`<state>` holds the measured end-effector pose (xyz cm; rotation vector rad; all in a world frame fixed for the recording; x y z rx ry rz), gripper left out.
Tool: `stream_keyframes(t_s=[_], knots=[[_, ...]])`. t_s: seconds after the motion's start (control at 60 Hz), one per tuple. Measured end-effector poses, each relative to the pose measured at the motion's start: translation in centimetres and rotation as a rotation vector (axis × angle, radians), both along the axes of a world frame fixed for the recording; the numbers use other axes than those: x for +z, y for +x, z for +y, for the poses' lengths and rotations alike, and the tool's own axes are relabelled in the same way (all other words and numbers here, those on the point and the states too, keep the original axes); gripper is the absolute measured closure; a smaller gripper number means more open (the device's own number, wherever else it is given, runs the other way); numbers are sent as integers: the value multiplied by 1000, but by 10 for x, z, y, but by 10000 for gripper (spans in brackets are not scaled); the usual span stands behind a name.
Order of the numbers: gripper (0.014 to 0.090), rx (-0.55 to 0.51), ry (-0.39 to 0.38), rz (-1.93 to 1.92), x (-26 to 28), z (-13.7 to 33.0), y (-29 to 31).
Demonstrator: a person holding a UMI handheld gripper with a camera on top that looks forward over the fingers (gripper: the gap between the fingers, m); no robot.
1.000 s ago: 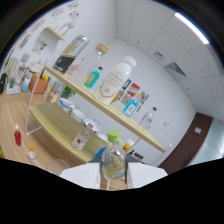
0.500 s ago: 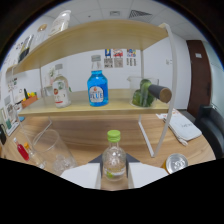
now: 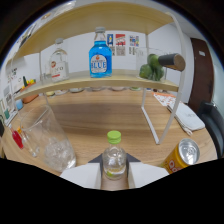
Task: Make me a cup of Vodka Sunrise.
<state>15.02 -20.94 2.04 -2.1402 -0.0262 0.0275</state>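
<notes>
My gripper [image 3: 114,169] is shut on a small clear bottle [image 3: 114,159] with a green cap, which stands upright between the white fingers [image 3: 82,175]. Just ahead and to the left stands a clear glass [image 3: 46,140] holding ice cubes. To the right of the fingers, a yellow-orange drink can [image 3: 181,156] shows its silver top. Beyond them, a wooden shelf [image 3: 100,80] carries a blue bottle [image 3: 100,59], a clear bottle with a red label [image 3: 58,64] and a dark green bottle [image 3: 161,65] lying on its side.
The shelf's white leg [image 3: 150,120] stands on the wooden table [image 3: 100,112] between the held bottle and the can. A white flat object [image 3: 189,119] lies at the right. Red and coloured small items [image 3: 18,136] sit left of the glass.
The view has swung from a steep tilt to level and come closer to the shelf and table. The green-capped bottle has stayed between the fingers throughout. The can has come into view.
</notes>
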Motion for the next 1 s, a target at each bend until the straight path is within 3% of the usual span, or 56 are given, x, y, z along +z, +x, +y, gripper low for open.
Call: stream_keyframes(t_s=[0.183, 0.25, 0.35, 0.383, 0.667, 1.0], knots=[[655, -36, -63, 30, -8, -11, 3], [520, -60, -82, 35, -7, -17, 6], [234, -77, -53, 25, 16, -23, 8], [188, -85, -42, 8, 27, -28, 10], [192, -130, 8, -43, 119, -83, -15], [188, -122, -27, -31, 134, -130, -89]])
